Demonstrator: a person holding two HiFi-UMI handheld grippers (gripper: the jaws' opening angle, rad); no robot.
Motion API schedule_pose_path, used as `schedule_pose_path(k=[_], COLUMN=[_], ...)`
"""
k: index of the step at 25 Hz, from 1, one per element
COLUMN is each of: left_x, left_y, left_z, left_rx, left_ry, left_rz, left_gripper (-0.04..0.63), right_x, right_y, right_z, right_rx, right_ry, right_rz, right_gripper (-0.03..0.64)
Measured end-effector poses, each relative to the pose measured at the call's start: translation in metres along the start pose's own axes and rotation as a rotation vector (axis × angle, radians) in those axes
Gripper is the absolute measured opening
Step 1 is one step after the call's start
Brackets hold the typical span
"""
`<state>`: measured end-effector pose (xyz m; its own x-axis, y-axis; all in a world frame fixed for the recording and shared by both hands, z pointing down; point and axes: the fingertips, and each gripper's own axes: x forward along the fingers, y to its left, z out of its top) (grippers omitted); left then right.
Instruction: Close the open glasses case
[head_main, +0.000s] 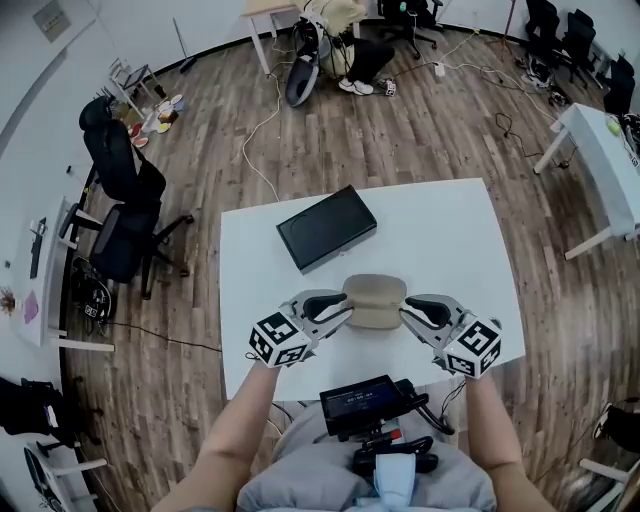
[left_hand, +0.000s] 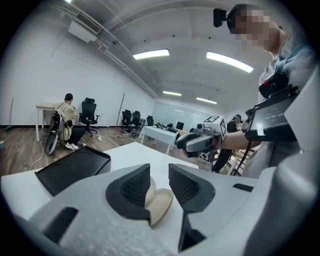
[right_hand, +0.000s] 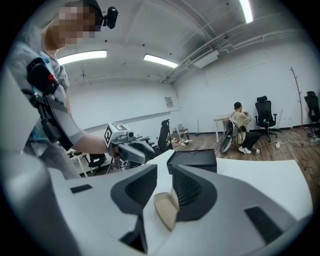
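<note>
A tan glasses case (head_main: 375, 300) lies near the front edge of the white table (head_main: 450, 230), its two shells standing a little apart at the ends. My left gripper (head_main: 345, 305) is at the case's left end and my right gripper (head_main: 408, 310) at its right end. In the left gripper view the case end (left_hand: 159, 204) sits between the jaws of my left gripper (left_hand: 159, 182), which are apart with a gap showing. In the right gripper view the other end (right_hand: 167, 210) lies between the jaws of my right gripper (right_hand: 164, 187), close to one pad, with a gap on the other side.
A flat black box (head_main: 327, 228) lies on the table behind the case. Black office chairs (head_main: 125, 200) stand on the wood floor to the left. Another white table (head_main: 600, 160) is at the far right, and a person (head_main: 340, 40) sits far back.
</note>
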<state>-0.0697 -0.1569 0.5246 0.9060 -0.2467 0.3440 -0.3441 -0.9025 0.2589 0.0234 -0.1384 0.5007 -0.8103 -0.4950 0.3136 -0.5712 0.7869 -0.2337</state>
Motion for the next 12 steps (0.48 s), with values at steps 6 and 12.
schedule_pose_path(k=[6,12], left_x=[0.021,0.038], left_y=[0.029,0.052], left_z=[-0.019,-0.044], left_rx=[0.020,0.031], left_ry=[0.133,0.259], left_rz=[-0.003,0.006], left_gripper=[0.137,0.143], right_x=[0.021,0.040], right_y=[-0.032,-0.061], right_z=[-0.025,-0.057], right_rx=[-0.023,-0.102], right_ry=[0.124,0.258], right_rz=[-0.010,-0.046], right_gripper=[0.129,0.127])
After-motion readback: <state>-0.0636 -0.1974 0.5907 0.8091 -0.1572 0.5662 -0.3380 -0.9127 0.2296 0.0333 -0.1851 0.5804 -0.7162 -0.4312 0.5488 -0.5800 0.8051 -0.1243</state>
